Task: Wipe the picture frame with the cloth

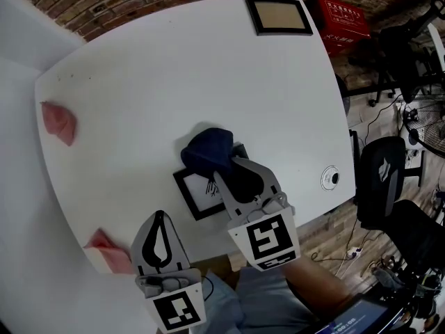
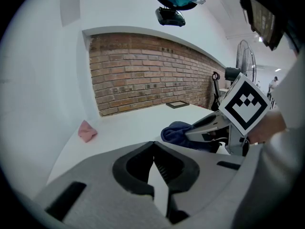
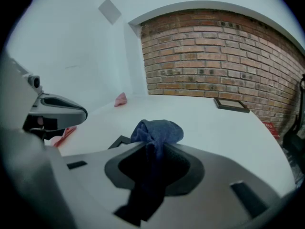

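A black picture frame (image 1: 197, 195) lies near the table's front edge; one corner of this frame (image 3: 119, 141) shows in the right gripper view. My right gripper (image 1: 227, 164) is shut on a dark blue cloth (image 1: 208, 149), which bunches at the fingertips over the frame's far right part. In its own view the cloth (image 3: 160, 130) runs back between the jaws of the right gripper (image 3: 155, 148). My left gripper (image 1: 160, 218) hovers at the front edge, left of the frame, shut with nothing in it; its jaws (image 2: 153, 145) meet at the tips. The cloth (image 2: 178, 130) lies to its right.
A second frame (image 1: 278, 16) lies at the table's (image 1: 174, 75) far right corner. Two pink cloths (image 1: 59, 122) (image 1: 108, 248) sit along the left edge. A round cable port (image 1: 330, 177) is at the right edge. A red box (image 1: 342, 19) and office chairs (image 1: 382, 179) stand beyond.
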